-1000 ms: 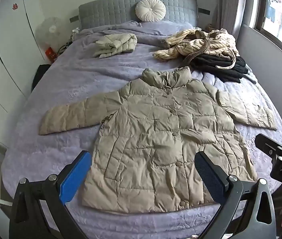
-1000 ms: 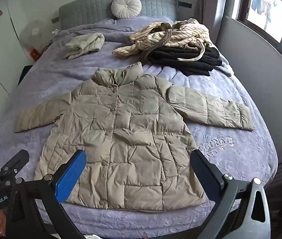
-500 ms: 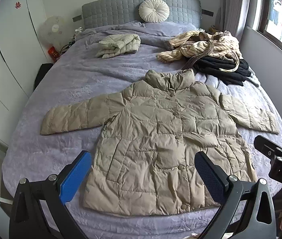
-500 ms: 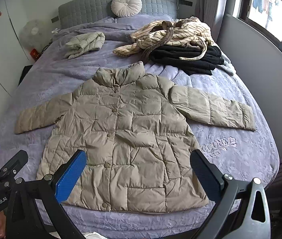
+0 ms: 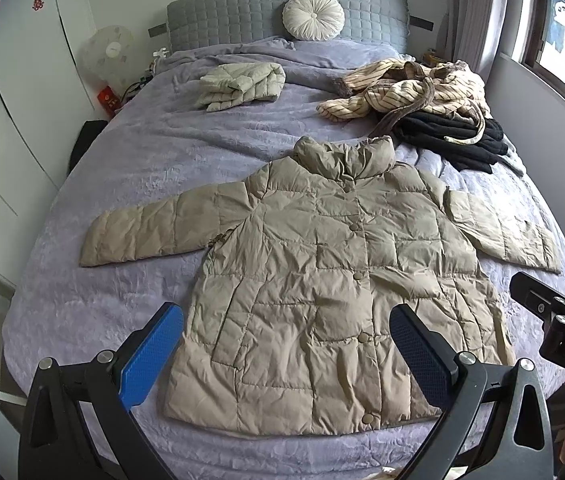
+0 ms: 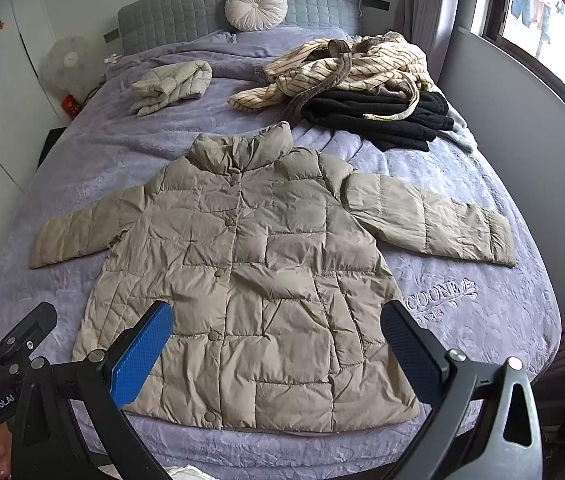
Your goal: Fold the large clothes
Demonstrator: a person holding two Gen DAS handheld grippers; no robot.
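both grippers (image 5: 286,354) (image 6: 278,350) hover over jacket (image 5: 322,280), jaws spread.

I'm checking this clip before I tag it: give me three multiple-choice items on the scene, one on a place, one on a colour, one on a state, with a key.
1. Where does the striped garment lie?
A. Partly on the black clothes
B. Under the round cushion
C. On the floor

2. What colour is the spread-out puffer jacket?
A. Red
B. Beige
C. Navy

3. In what state are the left gripper and right gripper?
A. Both shut on a sleeve
B. One open, one shut
C. Both open, holding nothing

Key:
1 A: the striped cloth and its belt drape over the black pile on the bed.
2 B: the quilted fabric reads beige in both views.
3 C: each pair of fingers stands wide apart above the hem, with nothing between them.
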